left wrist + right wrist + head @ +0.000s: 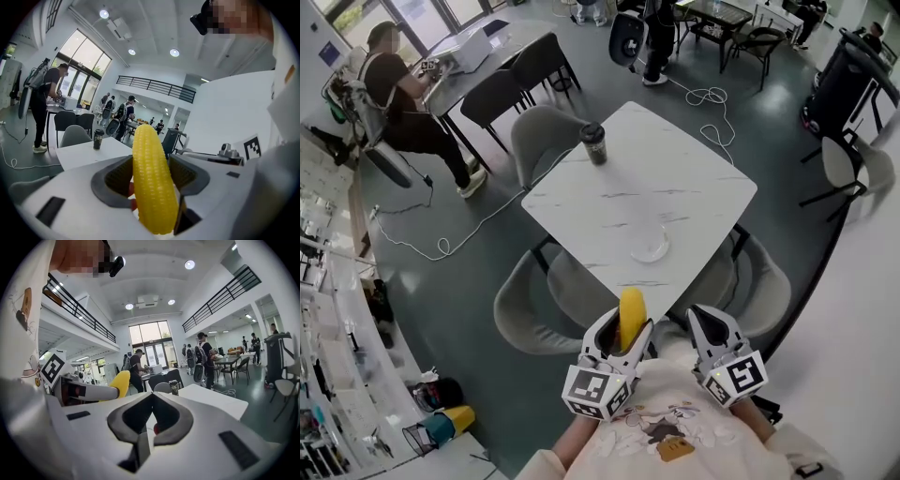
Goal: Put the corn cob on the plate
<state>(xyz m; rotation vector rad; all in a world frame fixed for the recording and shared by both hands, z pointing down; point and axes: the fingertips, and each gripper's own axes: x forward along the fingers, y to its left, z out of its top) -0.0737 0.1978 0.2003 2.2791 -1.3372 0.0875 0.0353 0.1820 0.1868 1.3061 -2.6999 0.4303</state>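
One corn cob. One plate (clear, so easy to miss against the pale top). One dark lidded cup. One white marbled bench carries the plate and the cup.

Two tongs: the left tongs and the right tongs, with one marker cube apiece.

Three grey chairs stand round the bench: the far-left chair, the near-left chair and the near-right chair. Two black chairs stand at a second table far left, and one white chair on the right.

Two people can be counted beyond the bench: one person far left and one standing person at the far end. Others further back are too small to count.
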